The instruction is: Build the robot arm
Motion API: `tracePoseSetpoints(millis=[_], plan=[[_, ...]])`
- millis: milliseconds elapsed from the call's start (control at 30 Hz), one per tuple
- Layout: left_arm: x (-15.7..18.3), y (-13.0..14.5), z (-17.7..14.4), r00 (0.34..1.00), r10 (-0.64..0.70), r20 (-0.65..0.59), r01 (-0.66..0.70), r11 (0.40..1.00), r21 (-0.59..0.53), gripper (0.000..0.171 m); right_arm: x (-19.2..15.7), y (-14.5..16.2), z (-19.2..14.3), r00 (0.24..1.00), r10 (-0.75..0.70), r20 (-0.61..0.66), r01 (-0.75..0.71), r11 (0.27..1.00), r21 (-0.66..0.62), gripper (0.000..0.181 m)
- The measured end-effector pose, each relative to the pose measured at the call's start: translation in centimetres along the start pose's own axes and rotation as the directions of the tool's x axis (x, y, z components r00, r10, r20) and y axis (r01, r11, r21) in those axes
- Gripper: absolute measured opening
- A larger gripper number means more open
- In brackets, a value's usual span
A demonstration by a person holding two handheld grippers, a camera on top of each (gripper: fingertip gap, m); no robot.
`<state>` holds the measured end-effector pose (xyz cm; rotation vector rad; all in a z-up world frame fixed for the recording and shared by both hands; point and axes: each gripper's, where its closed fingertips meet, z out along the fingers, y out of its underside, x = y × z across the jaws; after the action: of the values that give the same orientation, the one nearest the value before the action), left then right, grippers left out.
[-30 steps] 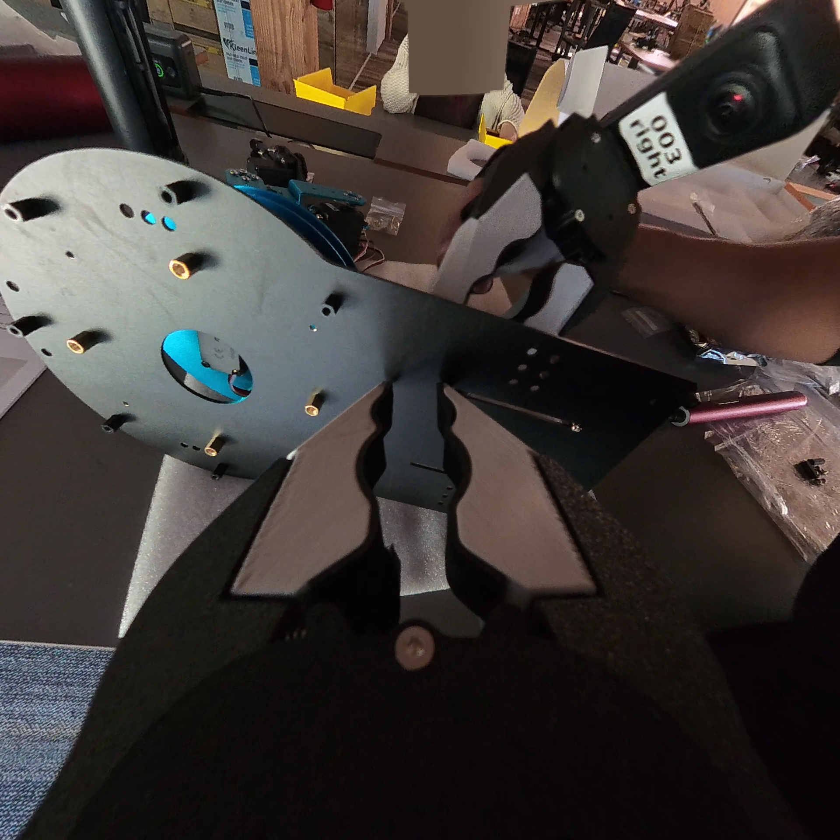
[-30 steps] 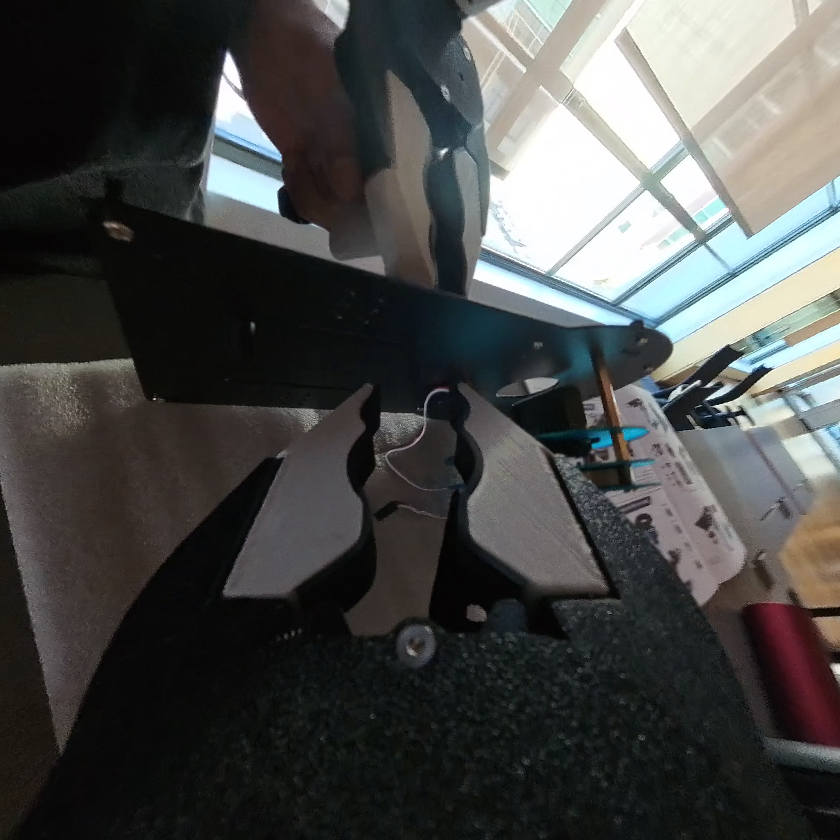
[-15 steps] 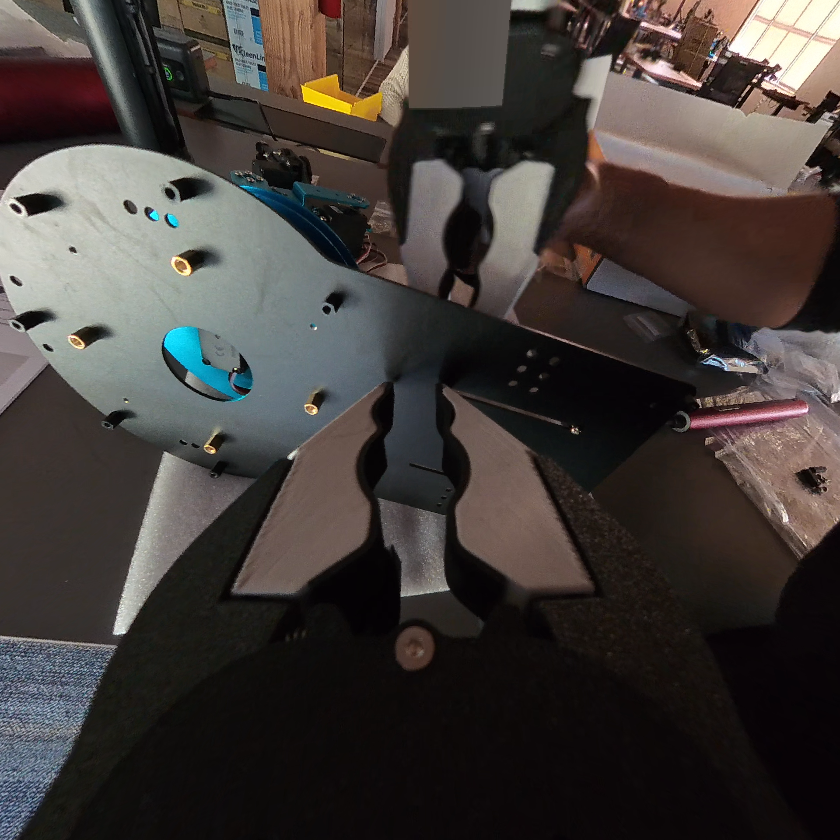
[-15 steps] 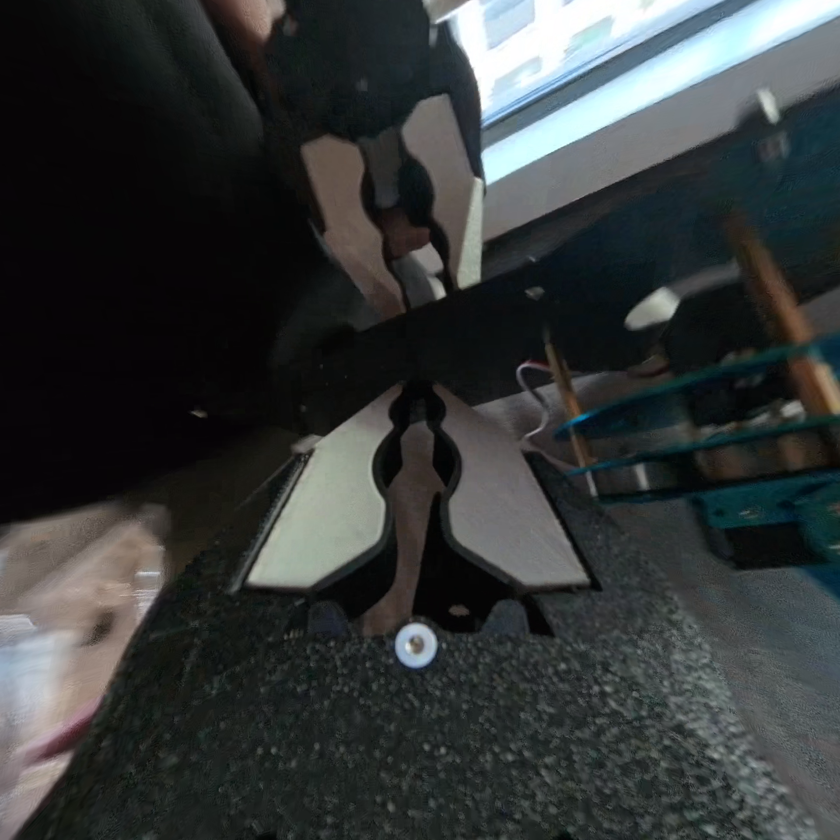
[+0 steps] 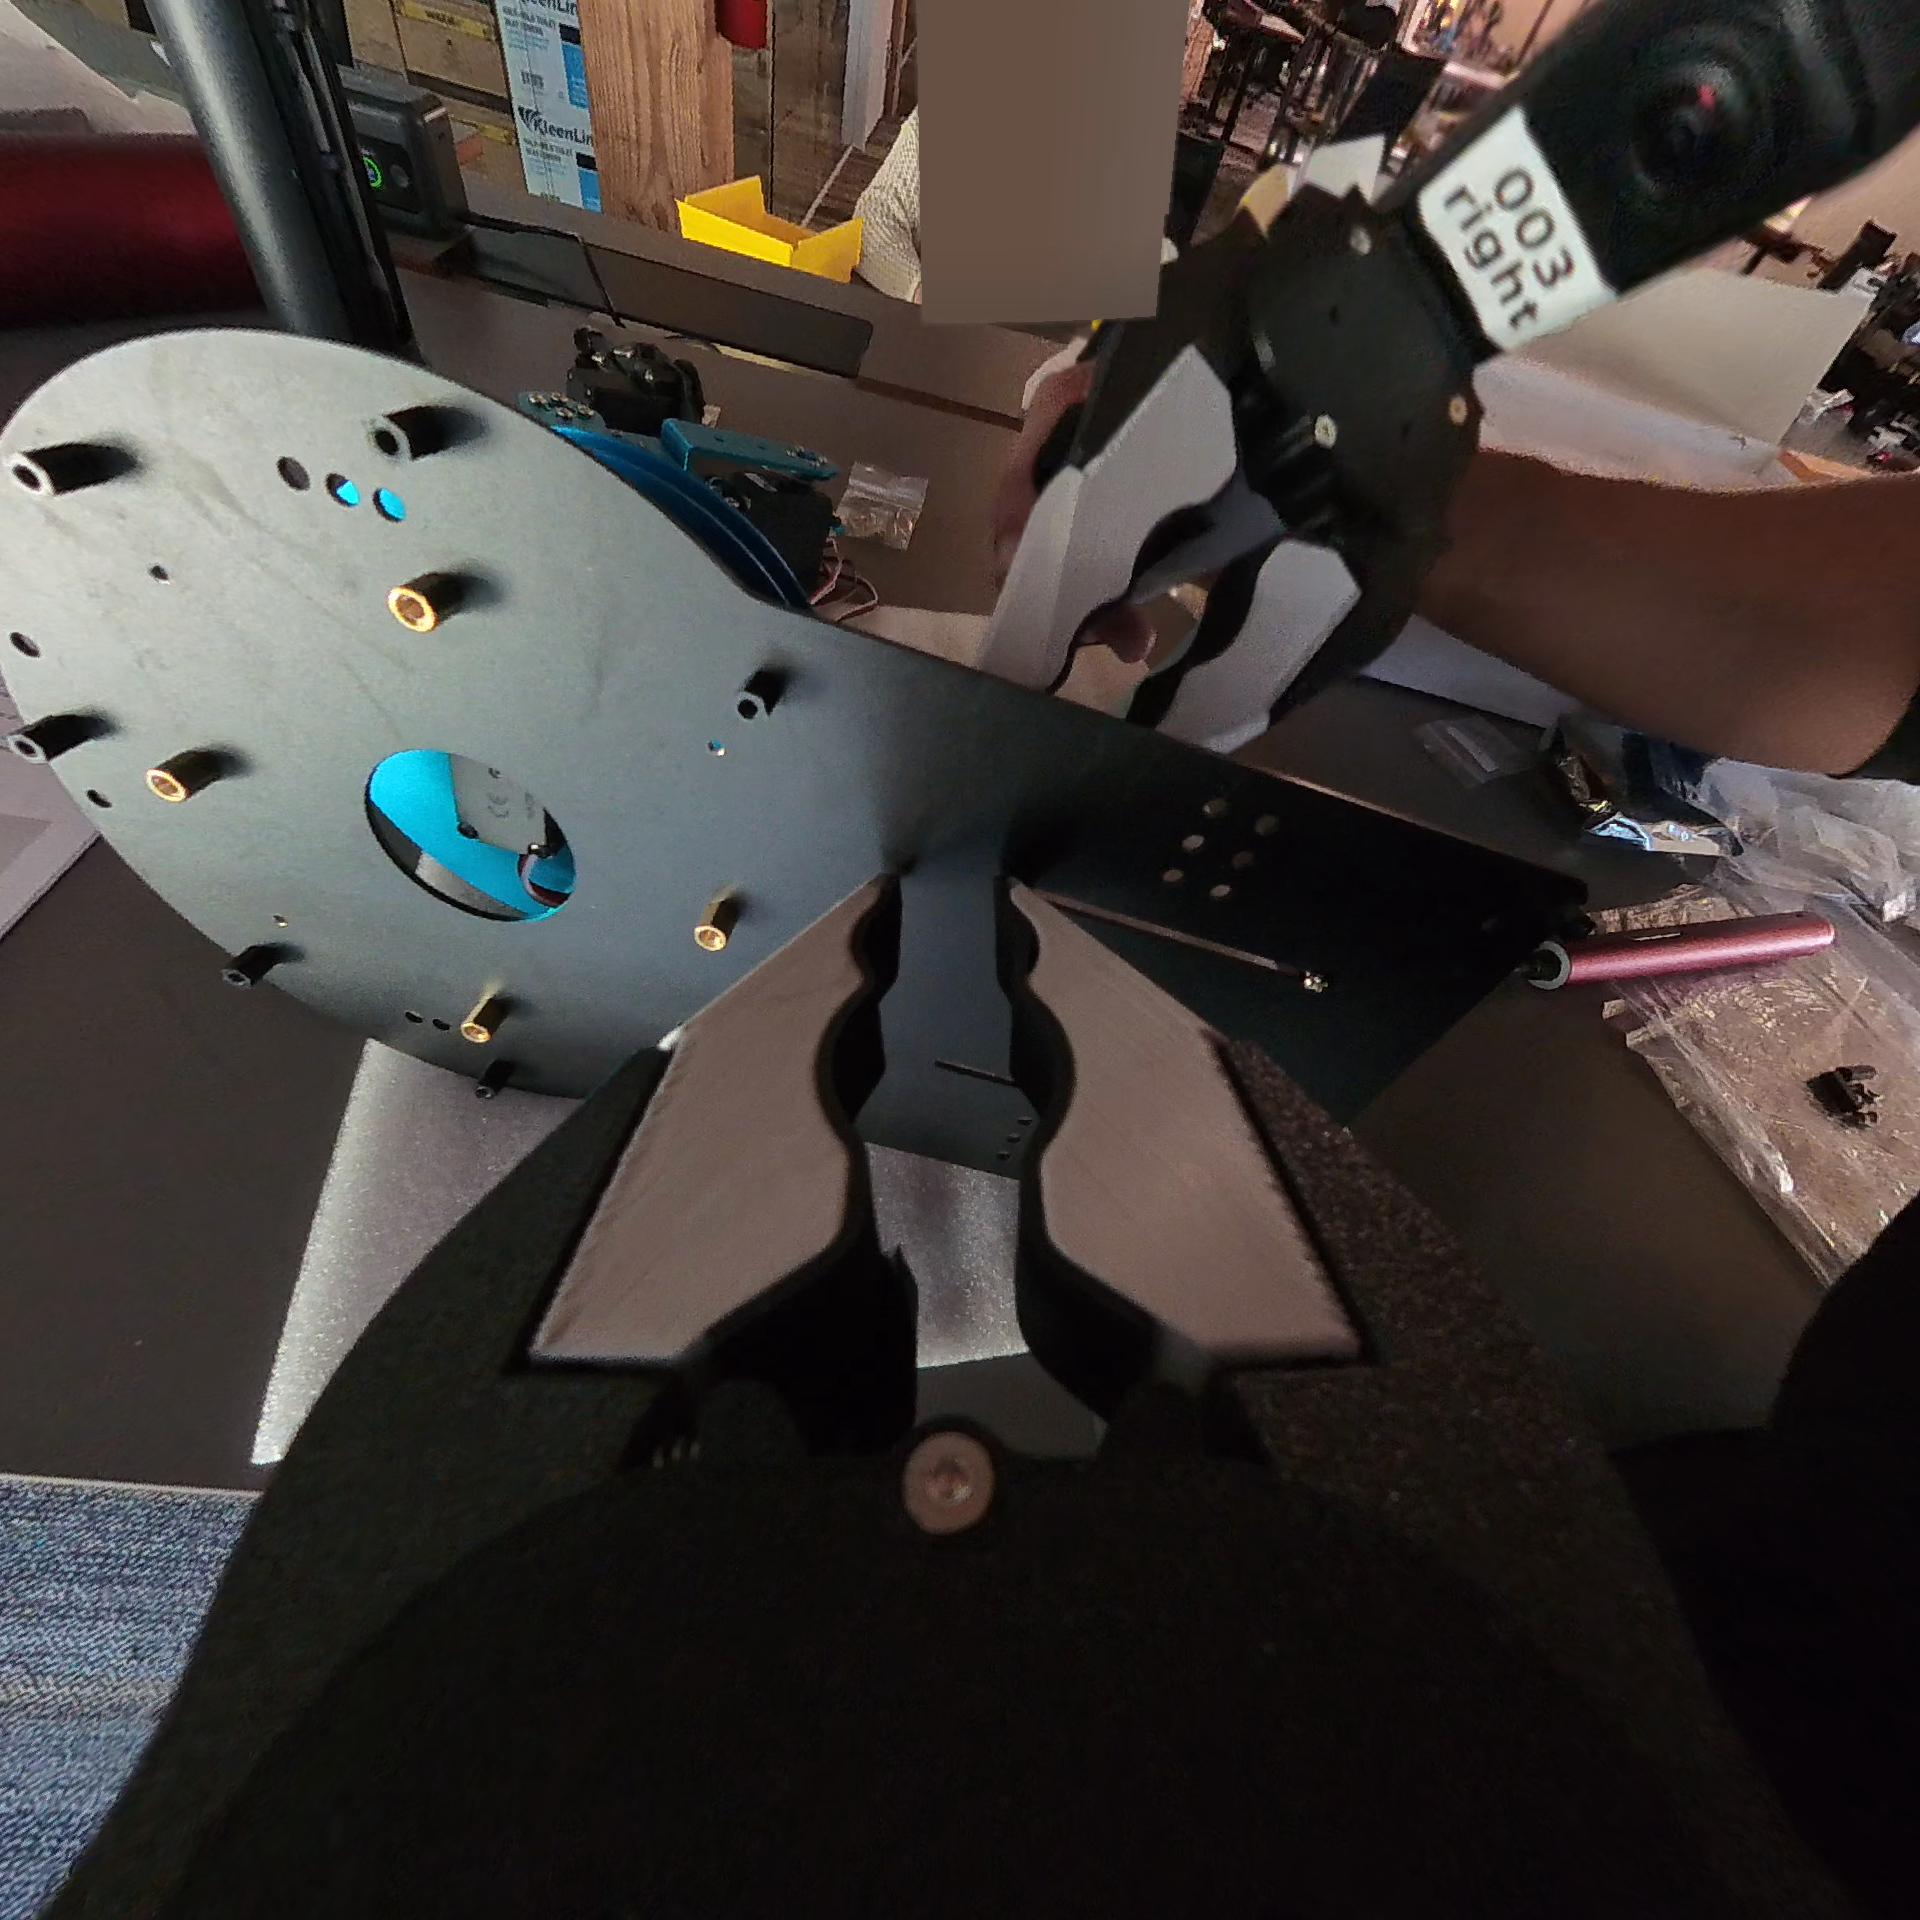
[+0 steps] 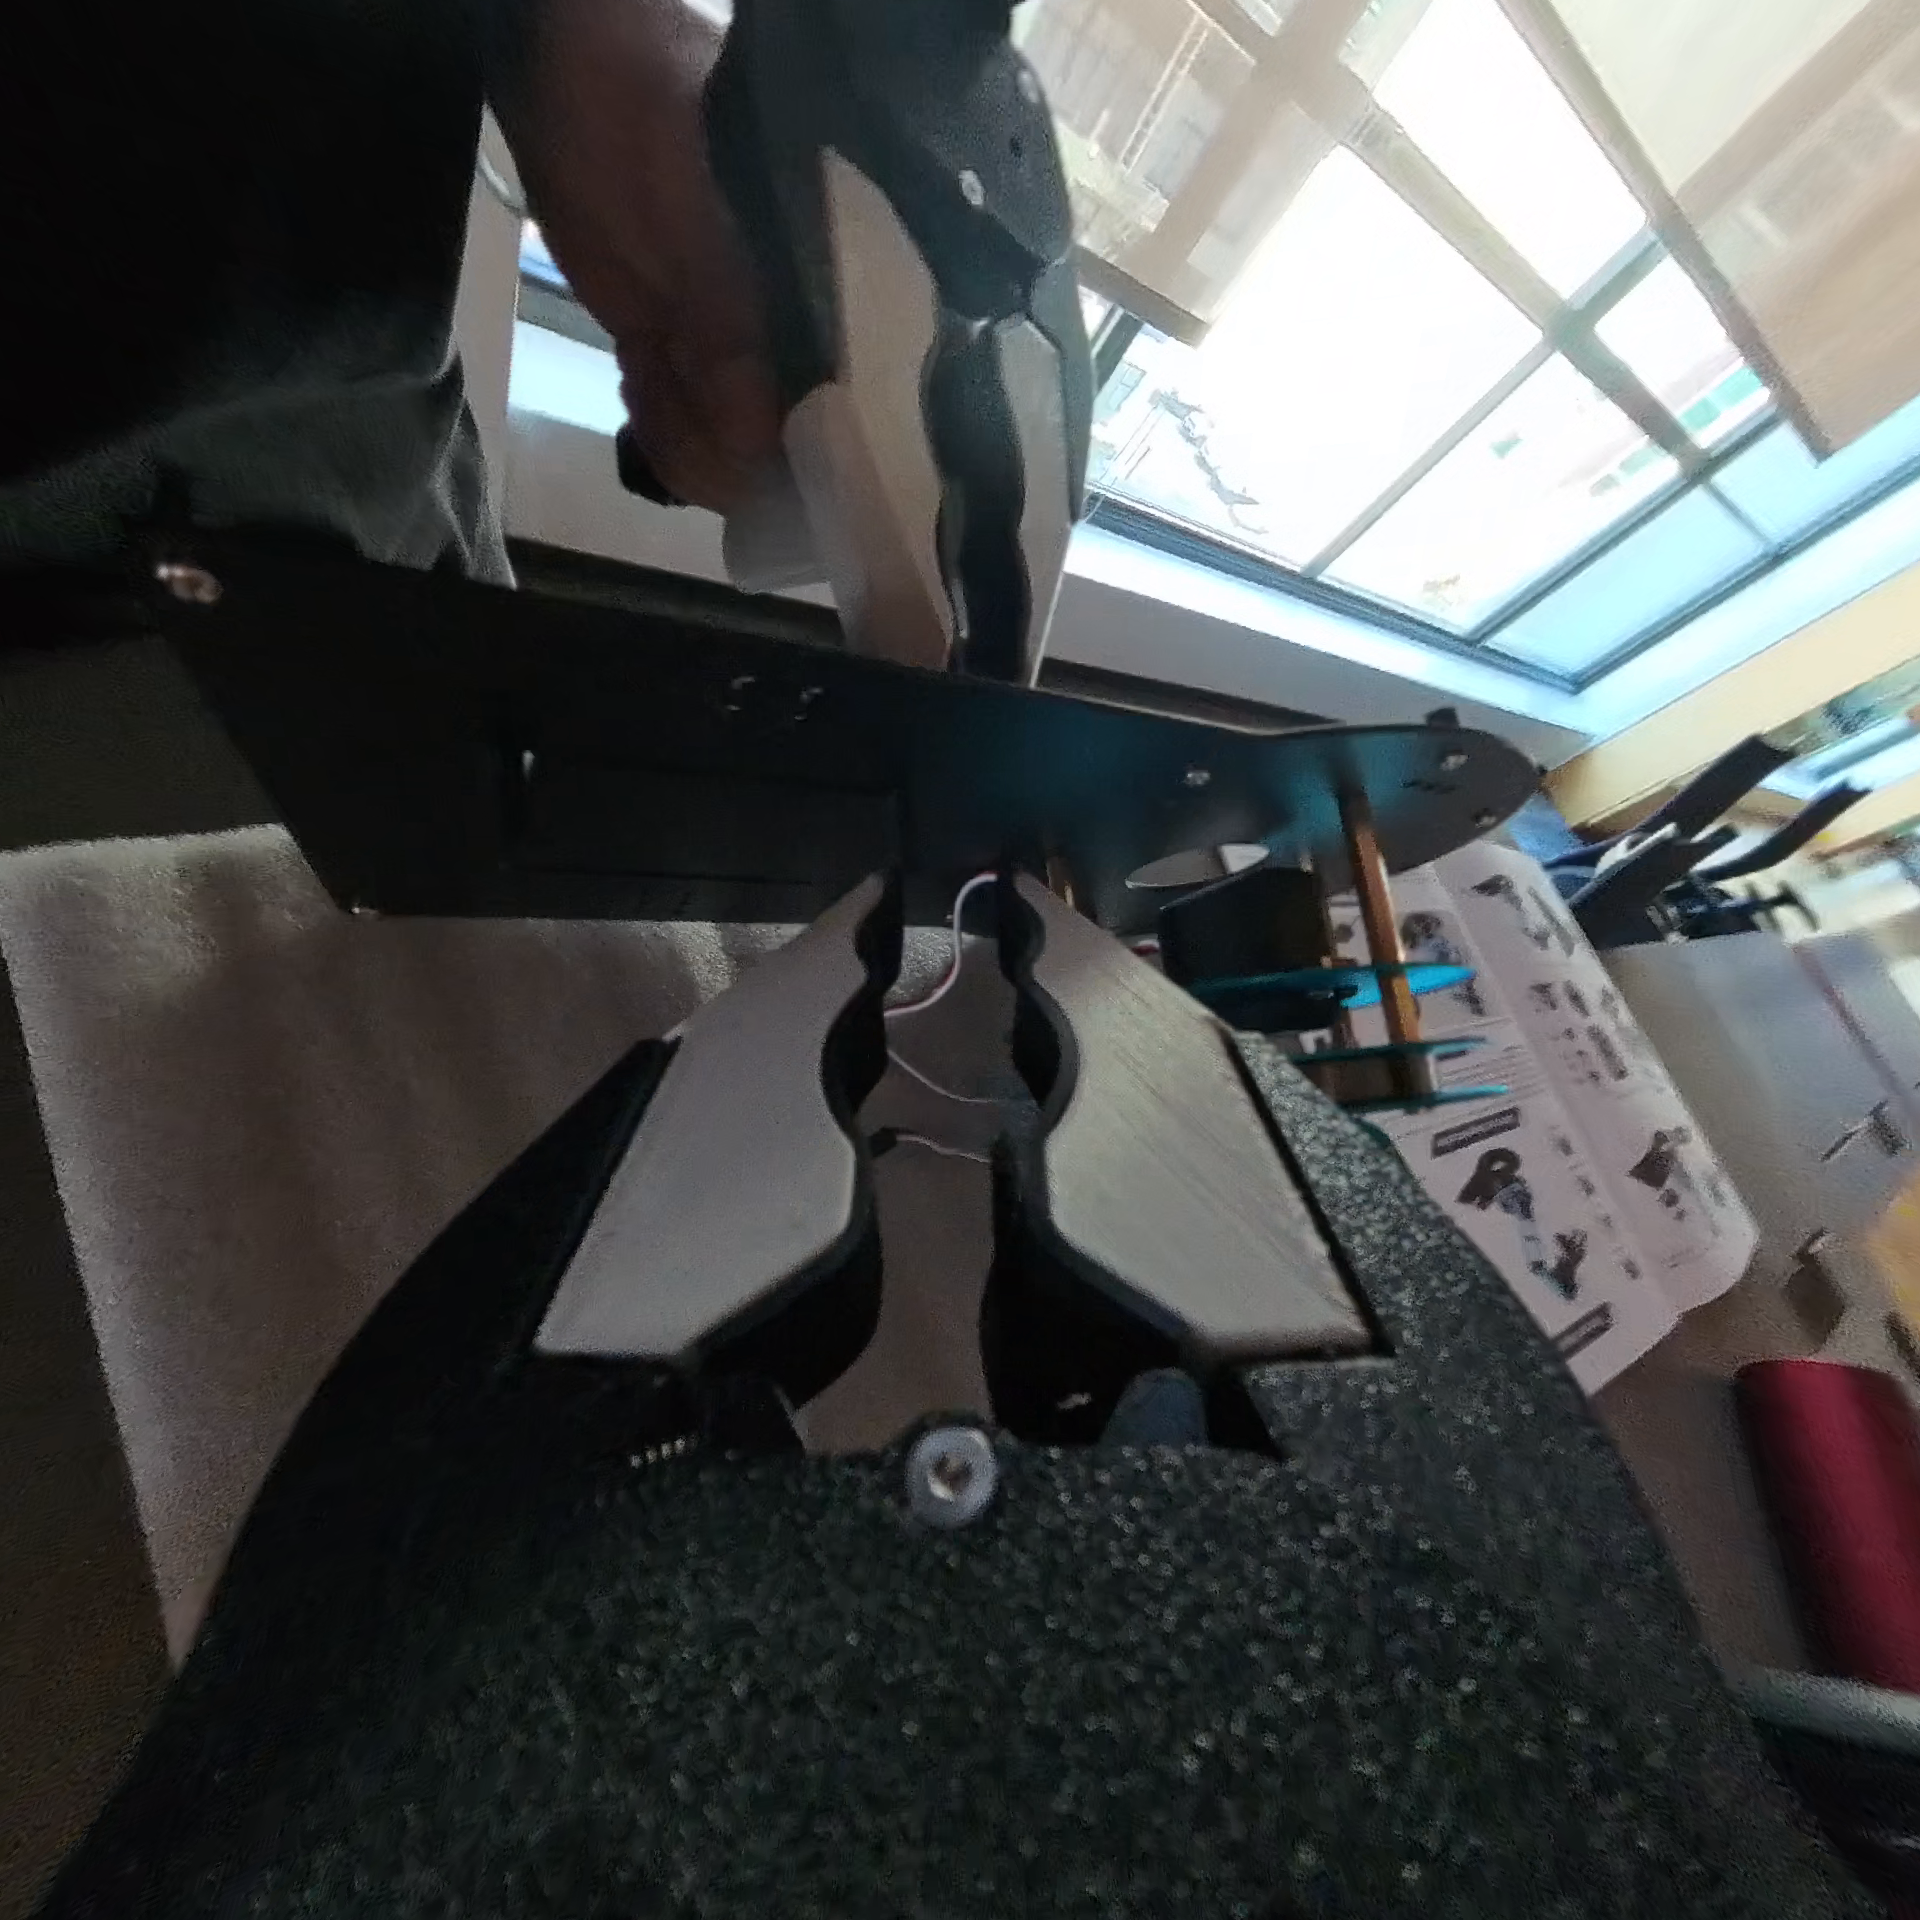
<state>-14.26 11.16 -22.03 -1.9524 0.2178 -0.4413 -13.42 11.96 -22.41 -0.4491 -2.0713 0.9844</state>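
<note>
A black metal plate (image 5: pixel 582 665) with a round end, brass standoffs (image 5: pixel 416 606) and a rectangular tail sits tilted above blue plates (image 6: pixel 1382 977). My left gripper (image 5: pixel 951 899) is shut on a narrow tab at the plate's near edge. In the right wrist view it (image 6: pixel 987 655) comes down onto the plate's far edge (image 6: pixel 623 758). My right gripper (image 6: pixel 948 883) is open a little, with its tips at the plate's edge and a white wire (image 6: pixel 935 1081) showing between the fingers. In the left wrist view it (image 5: pixel 1101 686) stands behind the plate's far edge, tips hidden.
A grey foam pad (image 5: pixel 956 1257) lies under the plate. A maroon screwdriver (image 5: pixel 1694 940) and clear plastic bags (image 5: pixel 1766 1049) lie to the right. A printed instruction sheet (image 6: pixel 1558 1091) and a red roll (image 6: pixel 1839 1507) lie beyond the round end. A black pole (image 5: pixel 249 156) and yellow bin (image 5: pixel 764 234) stand behind. Less than 4 cm separates the two grippers' tips.
Half a second ago the right gripper had swung round with narrower jaws. It is now back at the plate's far edge as one second ago. The left gripper and plate have not moved.
</note>
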Motion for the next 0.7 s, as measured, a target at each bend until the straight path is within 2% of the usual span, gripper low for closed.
tracePoseSetpoints(millis=[100, 167, 267, 333, 367, 400, 533, 700], plan=[[0.0, 0.0, 0.0, 1.000, -0.003, 0.000, 0.003, 1.000, -0.003, 0.016, -0.3, -0.1, -0.1, 0.998, 0.024, 0.053, -0.023, 0.999, -0.023, 0.015], [0.0, 0.0, 0.1, 1.000, 0.003, 0.003, -0.003, 1.000, -0.002, 0.016, -0.8, 0.3, -0.3, 0.994, 0.018, 0.107, -0.011, 0.998, -0.064, 0.020], [0.0, 0.0, 0.1, 1.000, -0.003, 0.001, 0.003, 1.000, -0.004, 0.016, -1.0, -0.2, 0.1, 0.990, 0.037, 0.139, -0.030, 0.998, -0.051, 0.025], [0.0, 0.0, 0.1, 1.000, 0.002, 0.004, -0.002, 1.000, -0.004, 0.016, -1.4, -0.3, 0.7, 0.986, 0.038, 0.161, -0.030, 0.998, -0.054, 0.013], [0.0, 0.0, 0.1, 1.000, 0.003, 0.004, -0.003, 1.000, -0.004, 0.016, -1.0, -0.1, 1.0, 0.990, 0.042, 0.133, -0.032, 0.997, -0.071, 0.006], [0.0, 0.0, 0.1, 1.000, 0.000, 0.004, 0.000, 1.000, -0.005, 0.016, -1.0, -0.1, 1.0, 0.989, 0.047, 0.144, -0.036, 0.996, -0.078, 0.006], [-0.2, -0.1, -0.1, 1.000, 0.005, 0.020, -0.004, 1.000, -0.016, 0.018, -1.2, -0.2, 0.9, 0.939, 0.252, 0.235, -0.231, 0.966, -0.112, 0.005], [1.0, -0.8, -0.7, 0.999, 0.031, -0.044, -0.030, 0.999, 0.027, 0.018, -1.2, -0.1, 1.1, 0.938, 0.258, 0.233, -0.235, 0.964, -0.123, 0.005]])
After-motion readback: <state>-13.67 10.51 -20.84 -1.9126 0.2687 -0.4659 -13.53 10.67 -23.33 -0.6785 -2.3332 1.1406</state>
